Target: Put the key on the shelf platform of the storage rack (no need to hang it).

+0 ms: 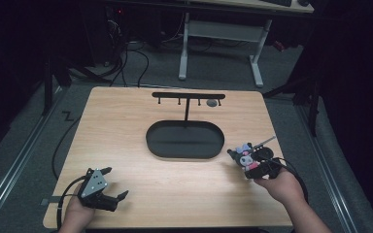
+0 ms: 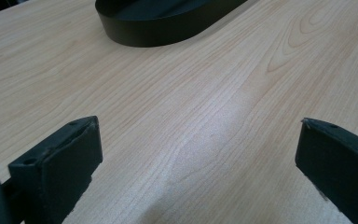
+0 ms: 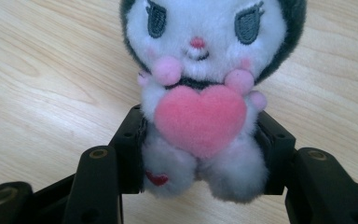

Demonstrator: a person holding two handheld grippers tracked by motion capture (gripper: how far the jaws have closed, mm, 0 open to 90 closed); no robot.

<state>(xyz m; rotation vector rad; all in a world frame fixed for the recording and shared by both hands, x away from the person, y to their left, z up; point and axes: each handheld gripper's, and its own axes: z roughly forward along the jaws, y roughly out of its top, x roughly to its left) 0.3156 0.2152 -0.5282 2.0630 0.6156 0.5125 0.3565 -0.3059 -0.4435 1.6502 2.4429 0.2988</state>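
Black jaws of the right gripper (image 3: 200, 154) pinch the plush toy (image 3: 205, 93), ears cropped; left gripper (image 2: 198, 154) spread.

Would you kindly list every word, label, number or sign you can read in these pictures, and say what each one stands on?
None: no word, label, brand or number can be read.
The plush toy held in the right tool bears a pink heart and a small red heart, without lettering.
The wooden table, the black oval tray and the left tool carry no print.
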